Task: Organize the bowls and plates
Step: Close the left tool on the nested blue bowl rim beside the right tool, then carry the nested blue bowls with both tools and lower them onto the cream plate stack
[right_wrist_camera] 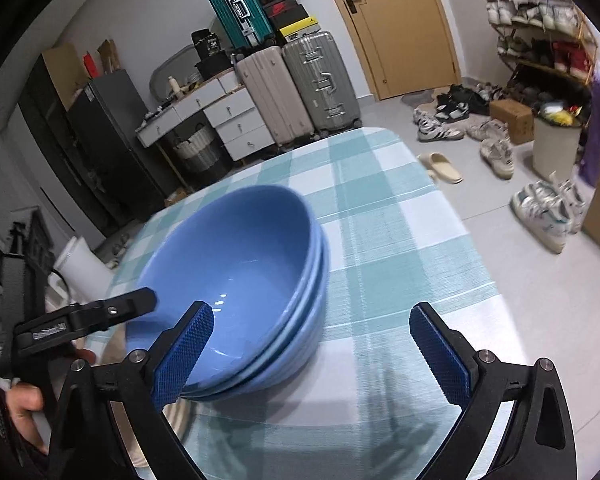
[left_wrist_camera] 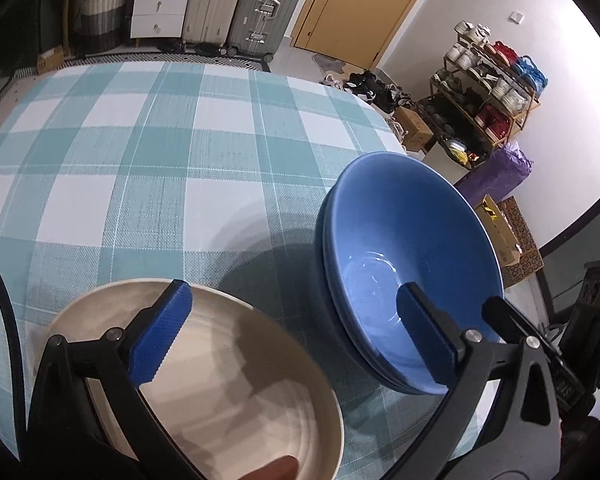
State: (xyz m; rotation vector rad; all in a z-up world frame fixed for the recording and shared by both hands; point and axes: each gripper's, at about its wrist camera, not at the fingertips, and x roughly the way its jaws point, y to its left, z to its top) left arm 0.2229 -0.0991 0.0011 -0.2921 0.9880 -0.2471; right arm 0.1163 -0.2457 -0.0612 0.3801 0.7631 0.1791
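- The blue bowls, nested in a stack, sit on the checked tablecloth just beside the cream plate.
- They look glazed: probably heavy, stiff, slippery and breakable. Best gripped across the rim.
- The left gripper gapes wide and holds nothing.
- The right gripper is likewise spread and empty.

A bench is covered by a teal and white checked cloth. A stack of blue bowls is set near its edge, with a cream plate placed just beside it.
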